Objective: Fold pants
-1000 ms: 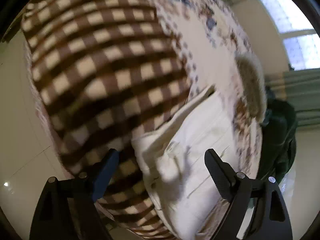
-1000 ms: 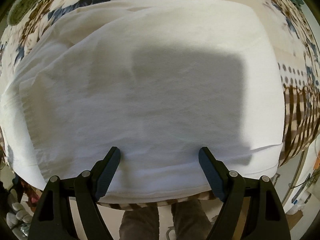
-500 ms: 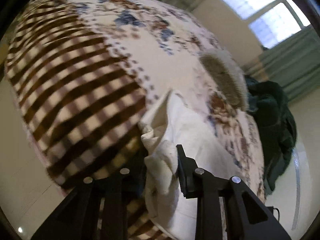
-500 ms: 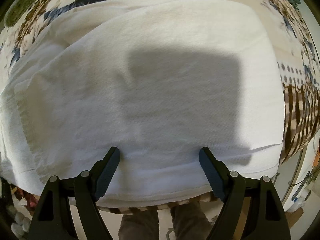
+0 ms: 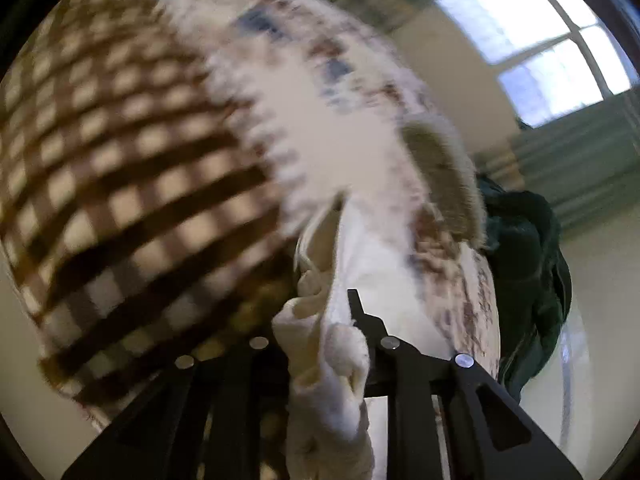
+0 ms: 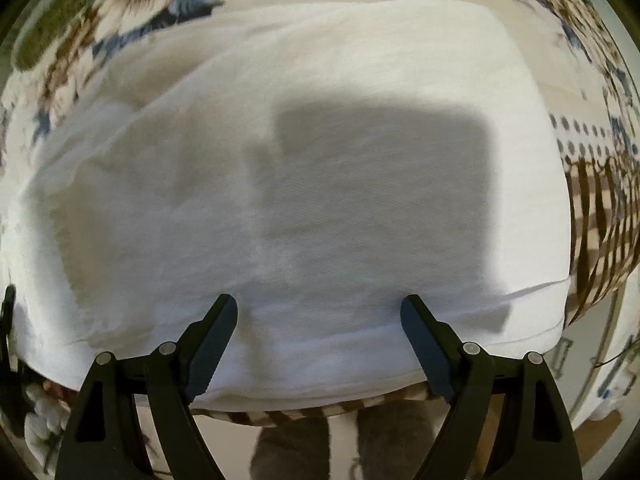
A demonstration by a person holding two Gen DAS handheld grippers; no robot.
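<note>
The white pants lie spread flat on a bed and fill most of the right wrist view. My right gripper is open and empty, hovering over the pants' near edge. In the left wrist view my left gripper is shut on a bunched end of the white pants and holds that cloth lifted off the bed. The left view is motion-blurred.
The bed has a brown checked blanket and a floral bedspread. A grey-green furry cushion lies on it. A dark green garment hangs past the bed's edge. A window is behind. A person's legs stand at the bed's near edge.
My left gripper has closed on the pants' end and lifted it. The right gripper has stayed open over the pants, hardly moving.
</note>
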